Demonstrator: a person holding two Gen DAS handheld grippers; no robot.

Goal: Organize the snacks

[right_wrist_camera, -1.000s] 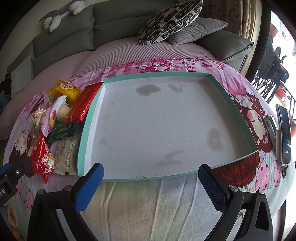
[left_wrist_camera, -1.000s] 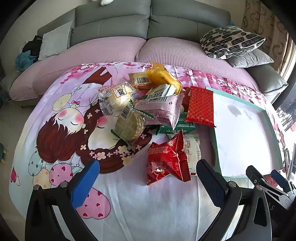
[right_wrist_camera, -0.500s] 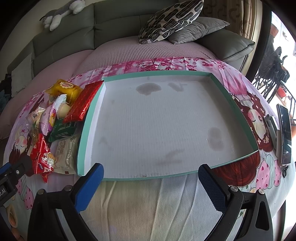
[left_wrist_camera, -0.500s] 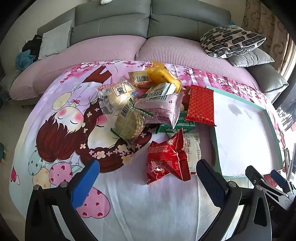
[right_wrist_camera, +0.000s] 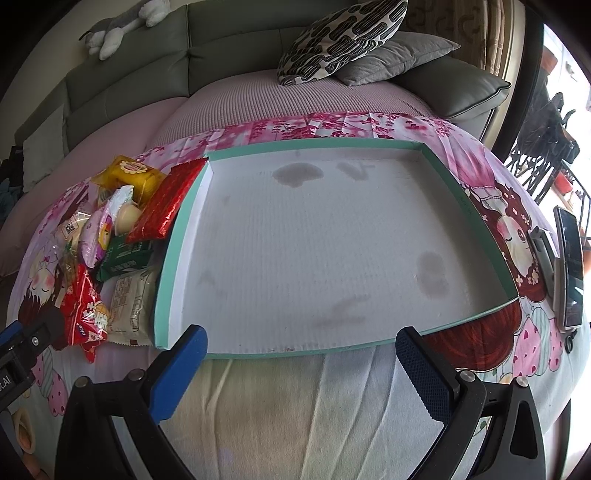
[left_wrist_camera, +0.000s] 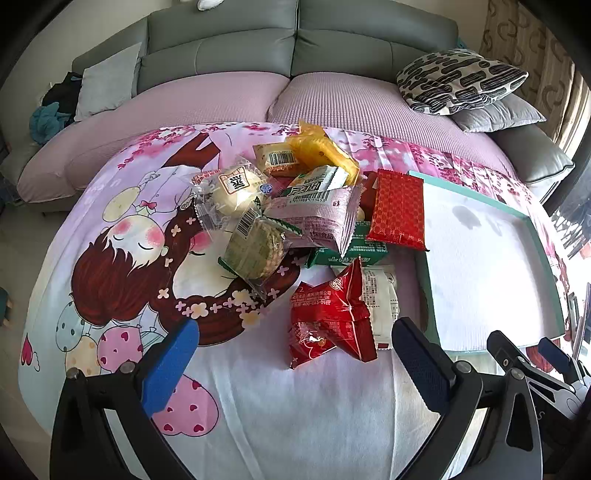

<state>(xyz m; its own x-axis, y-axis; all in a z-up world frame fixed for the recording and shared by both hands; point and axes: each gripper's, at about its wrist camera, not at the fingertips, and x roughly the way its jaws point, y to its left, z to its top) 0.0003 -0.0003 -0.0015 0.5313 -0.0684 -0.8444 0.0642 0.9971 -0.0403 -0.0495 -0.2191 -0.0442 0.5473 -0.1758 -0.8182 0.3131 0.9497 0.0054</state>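
Observation:
A heap of wrapped snacks [left_wrist_camera: 291, 206] lies on the cartoon-print cloth [left_wrist_camera: 122, 258]: a red crinkled packet [left_wrist_camera: 328, 317] nearest me, a flat red pack [left_wrist_camera: 399, 210] leaning on the tray edge, a pink pack [left_wrist_camera: 317, 218], round cakes in clear wrap, a yellow bag [left_wrist_camera: 325, 151]. The shallow teal-rimmed tray [right_wrist_camera: 469, 206] with a white, stained floor holds nothing. My left gripper [left_wrist_camera: 295, 362] hangs open just short of the red packet. My right gripper [right_wrist_camera: 301, 365] stands open at the tray's near rim. The snack heap [right_wrist_camera: 110, 236] sits left of the tray.
A grey sofa [left_wrist_camera: 229, 48] with pink seat covers and cushions [left_wrist_camera: 458, 81] runs behind the table. A phone [right_wrist_camera: 570, 266] and a small device lie at the table's right edge. A plush toy [right_wrist_camera: 114, 26] sits on the sofa back.

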